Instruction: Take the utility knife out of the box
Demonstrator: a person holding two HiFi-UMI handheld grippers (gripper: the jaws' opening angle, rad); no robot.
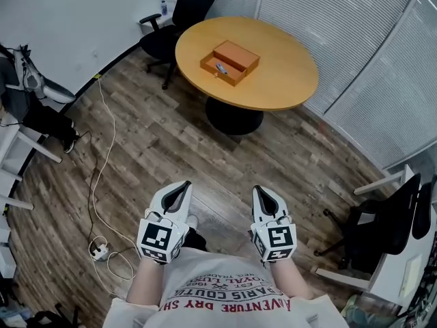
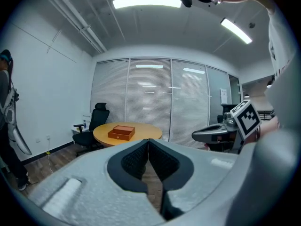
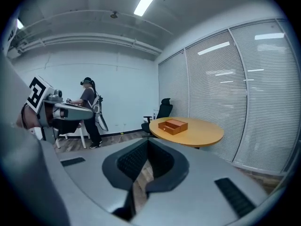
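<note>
While both claws hang over the wood floor [image 1: 171,135] in front of the person's shirt [image 1: 225,292], each is clenched on nothing. The left claw [image 1: 182,186] has its two dark pads pressed together at the tips in its own view [image 2: 148,142], with only floorboards showing in the gap behind them. The right claw [image 1: 262,192] is the same, its tips meeting [image 3: 147,142] and nothing between them. They are held side by side, apart from each other, both pointing toward the round table [image 1: 287,70], which stands well ahead of them.

On that table an orange box [image 1: 230,61] sits toward the left edge as the head view shows it, on the side nearest a black office chair [image 1: 179,12]. The box is open, and the utility knife [image 1: 221,67] lies in its open part nearest the person, a small grey shape too small to make out further. Both claw views show the same box [image 2: 121,132] [image 3: 172,125] on the tabletop.

A white cable [image 1: 101,152] trails across the floor at the left. White blinds [image 1: 328,12] line the wall behind the table. In the right gripper view another person [image 3: 90,108] stands by a desk.
</note>
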